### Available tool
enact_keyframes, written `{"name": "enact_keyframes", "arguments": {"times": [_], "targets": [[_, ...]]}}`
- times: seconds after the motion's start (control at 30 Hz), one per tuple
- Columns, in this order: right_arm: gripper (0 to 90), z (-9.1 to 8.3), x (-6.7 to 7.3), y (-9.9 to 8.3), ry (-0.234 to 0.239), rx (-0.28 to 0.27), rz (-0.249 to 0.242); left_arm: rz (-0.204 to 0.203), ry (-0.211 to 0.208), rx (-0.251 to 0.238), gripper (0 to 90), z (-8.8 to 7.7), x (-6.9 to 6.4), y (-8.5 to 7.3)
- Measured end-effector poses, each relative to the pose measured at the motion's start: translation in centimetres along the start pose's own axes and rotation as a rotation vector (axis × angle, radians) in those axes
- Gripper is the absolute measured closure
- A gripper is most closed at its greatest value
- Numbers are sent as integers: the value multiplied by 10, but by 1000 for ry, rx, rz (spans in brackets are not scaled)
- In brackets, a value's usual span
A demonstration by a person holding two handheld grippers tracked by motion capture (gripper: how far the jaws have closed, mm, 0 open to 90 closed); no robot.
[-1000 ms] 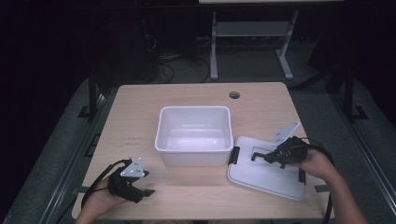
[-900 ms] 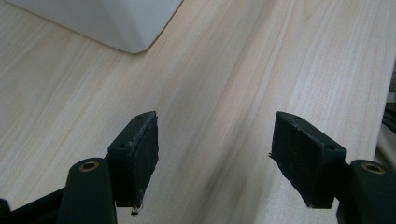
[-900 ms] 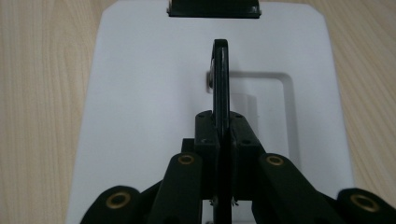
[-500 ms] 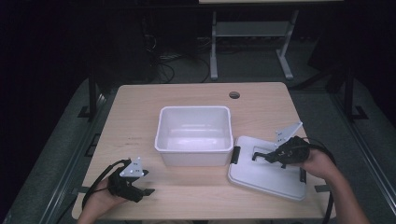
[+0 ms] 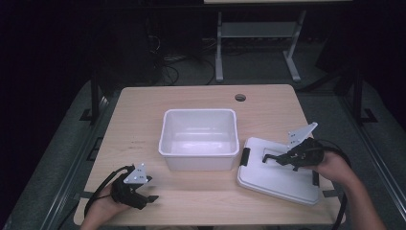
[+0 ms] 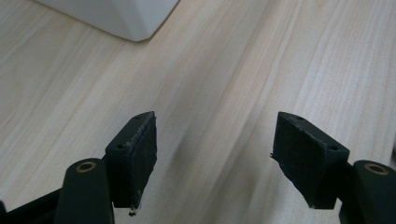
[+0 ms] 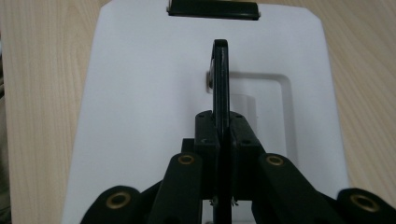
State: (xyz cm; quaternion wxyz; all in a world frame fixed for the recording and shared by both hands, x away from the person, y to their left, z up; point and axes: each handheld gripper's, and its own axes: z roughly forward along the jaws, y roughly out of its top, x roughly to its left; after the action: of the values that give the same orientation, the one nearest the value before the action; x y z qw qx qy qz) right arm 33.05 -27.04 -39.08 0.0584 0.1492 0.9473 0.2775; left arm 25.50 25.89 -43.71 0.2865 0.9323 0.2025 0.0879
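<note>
A dark room surrounds a light wooden table (image 5: 201, 103), with a metal frame and cables on the floor behind it. Near the table's middle sits an open white bin (image 5: 199, 139), rectangular, its long axis running across the table from left to right.

To the right of the bin, just beside its near right corner, a white lid (image 5: 280, 178) lies flat on the table. Its long axis is skewed, running from the bin's side down toward the table's near right corner. A black latch (image 5: 245, 156) sits on the short edge facing the bin; in the right gripper view that latch (image 7: 213, 9) lies at the far end of the lid (image 7: 140, 93).

The right hand-held gripper (image 5: 274, 158) reaches over the lid from the right, pointing left toward the bin, with the forearm entering from the lower right and the hand (image 5: 330, 165) wrapped behind it. In its own view the right hand-held gripper (image 7: 219, 123) is clamped on a thin black handle (image 7: 220, 74) that stands up on edge from the lid's recessed centre.

The left hand-held gripper (image 5: 149, 197) rests low at the near left of the table, held by the left hand (image 5: 107, 206) and pointing right. Its jaws stand wide apart over bare wood, with a corner of the bin (image 6: 121, 18) ahead.
</note>
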Motion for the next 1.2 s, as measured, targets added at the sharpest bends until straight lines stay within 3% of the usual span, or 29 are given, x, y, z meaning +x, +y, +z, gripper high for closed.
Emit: {"name": "enact_keyframes", "arguments": {"times": [1.2], "targets": [[839,-50,3,13,-39,-10,-40,-3,14,-32,297,-5,1,-1]]}}
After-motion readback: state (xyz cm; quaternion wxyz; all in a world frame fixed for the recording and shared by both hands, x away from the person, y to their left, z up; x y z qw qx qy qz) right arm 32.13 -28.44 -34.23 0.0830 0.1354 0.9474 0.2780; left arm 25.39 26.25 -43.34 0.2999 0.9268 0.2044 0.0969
